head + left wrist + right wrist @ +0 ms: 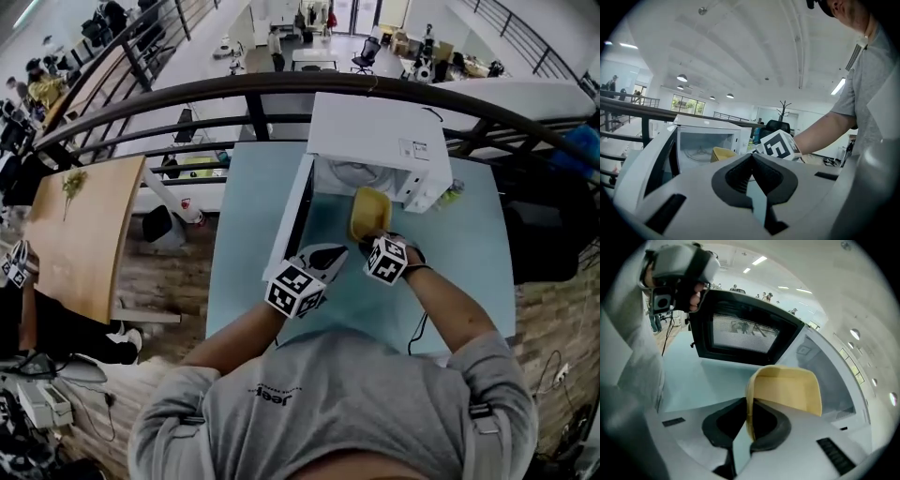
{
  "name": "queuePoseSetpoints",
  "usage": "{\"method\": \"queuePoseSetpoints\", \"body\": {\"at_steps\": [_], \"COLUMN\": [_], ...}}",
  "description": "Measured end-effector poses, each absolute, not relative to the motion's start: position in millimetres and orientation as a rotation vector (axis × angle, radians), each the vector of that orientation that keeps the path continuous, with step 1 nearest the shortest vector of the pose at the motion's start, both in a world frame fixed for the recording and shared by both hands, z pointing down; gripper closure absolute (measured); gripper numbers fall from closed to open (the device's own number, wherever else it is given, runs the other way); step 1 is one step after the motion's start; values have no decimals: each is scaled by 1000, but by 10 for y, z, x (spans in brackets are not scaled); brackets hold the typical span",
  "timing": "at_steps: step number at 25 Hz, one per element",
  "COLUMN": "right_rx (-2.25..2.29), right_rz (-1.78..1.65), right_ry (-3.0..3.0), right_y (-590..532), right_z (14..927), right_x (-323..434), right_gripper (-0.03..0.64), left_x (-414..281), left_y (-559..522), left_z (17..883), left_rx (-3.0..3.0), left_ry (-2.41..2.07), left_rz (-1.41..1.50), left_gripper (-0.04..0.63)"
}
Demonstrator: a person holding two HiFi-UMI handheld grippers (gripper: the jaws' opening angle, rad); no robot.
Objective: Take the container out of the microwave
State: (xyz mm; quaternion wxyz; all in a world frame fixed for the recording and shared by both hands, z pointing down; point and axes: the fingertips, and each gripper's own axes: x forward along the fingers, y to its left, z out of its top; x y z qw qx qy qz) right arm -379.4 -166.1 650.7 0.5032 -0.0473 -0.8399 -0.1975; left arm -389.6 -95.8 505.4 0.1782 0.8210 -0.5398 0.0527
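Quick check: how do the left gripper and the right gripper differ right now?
The right gripper is clamped on the wall of the yellow container; the left gripper has its jaws together on nothing. The right gripper is in front of the microwave's opening, while the left gripper sits beside the open door, nearer the person. What they share: neither gripper's jaws stand open.

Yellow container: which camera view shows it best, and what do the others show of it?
The right gripper view: the yellow container fills the centre, its rim clamped by the right gripper. The head view shows it small, by the open microwave. The left gripper view shows only a corner above the left gripper.
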Motion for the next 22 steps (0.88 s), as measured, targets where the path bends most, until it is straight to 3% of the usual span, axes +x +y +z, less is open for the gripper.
{"method": "queuePoseSetpoints", "body": {"at_steps": [12, 22], "right_rx": [-116, -176], "right_rz": [-603, -781], "right_ry": [-2190, -2323], "right_y": [-1728, -2078], "right_z": [5179, 4077], "right_x": [-3179, -2614], "right_gripper": [583, 583], "left_x": [-3675, -3073], "left_y": [-1038, -1443], "left_z": [4323, 3388], "left_rx": [2334, 2383], "left_ry": [-1718, -1928], "left_rz": [97, 97], "left_gripper": [577, 577]}}
